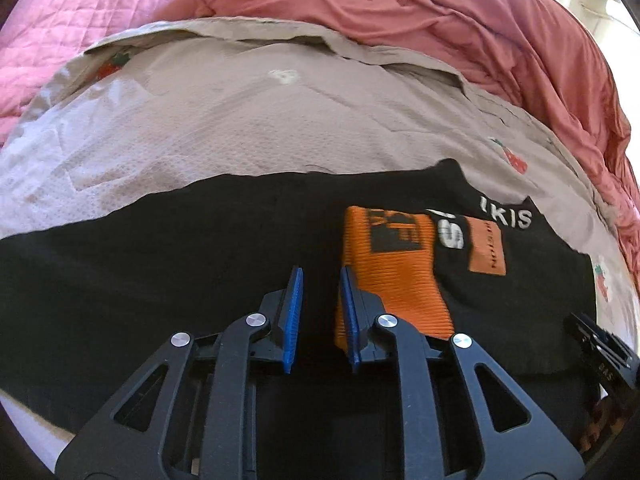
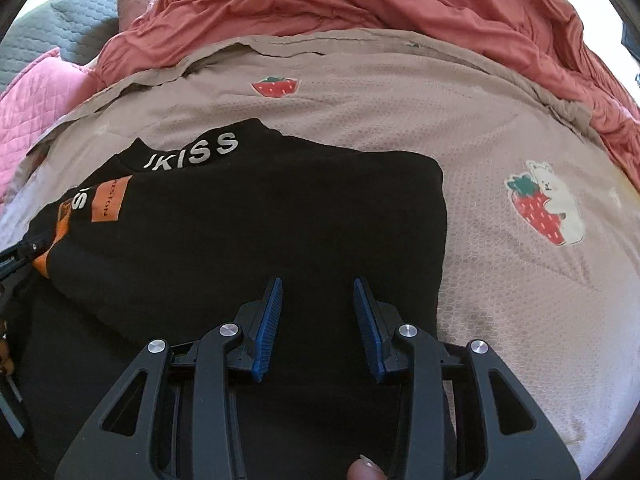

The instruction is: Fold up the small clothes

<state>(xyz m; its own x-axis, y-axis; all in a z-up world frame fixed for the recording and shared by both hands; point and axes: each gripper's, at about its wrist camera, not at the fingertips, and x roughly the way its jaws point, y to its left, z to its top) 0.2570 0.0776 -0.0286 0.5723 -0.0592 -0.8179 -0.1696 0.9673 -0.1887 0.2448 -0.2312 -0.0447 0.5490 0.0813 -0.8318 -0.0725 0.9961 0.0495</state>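
Left wrist view: the left gripper (image 1: 320,280) hangs low over a black shirt (image 1: 160,272) spread on a beige bedspread (image 1: 224,120) printed with strawberries. Its blue-padded jaws stand a narrow gap apart with nothing between them; only dark cloth shows through the gap. Just beside the right-hand finger lies an orange ribbed cuff (image 1: 390,268) with a black block pattern, folded in over the shirt's body. Further right are white letters (image 1: 510,216) on the collar and an orange patch (image 1: 486,246). At the far right edge part of the other black tool shows over the shirt. A red blanket (image 1: 440,12) is bunched along the far side, and a pink quilt (image 1: 72,24) lies at the upper left.

Right wrist view: the right gripper (image 2: 318,292) is above the shirt's (image 2: 280,208) right half, jaws moderately apart and holding nothing. The shirt's right edge lies folded, with bare bedspread (image 2: 500,300) beside it. The collar letters (image 2: 192,152) and the patch (image 2: 110,200) sit to the upper left. A strawberry-and-bear print (image 2: 544,204) shows at right, and a fingertip (image 2: 362,472) at the bottom edge.
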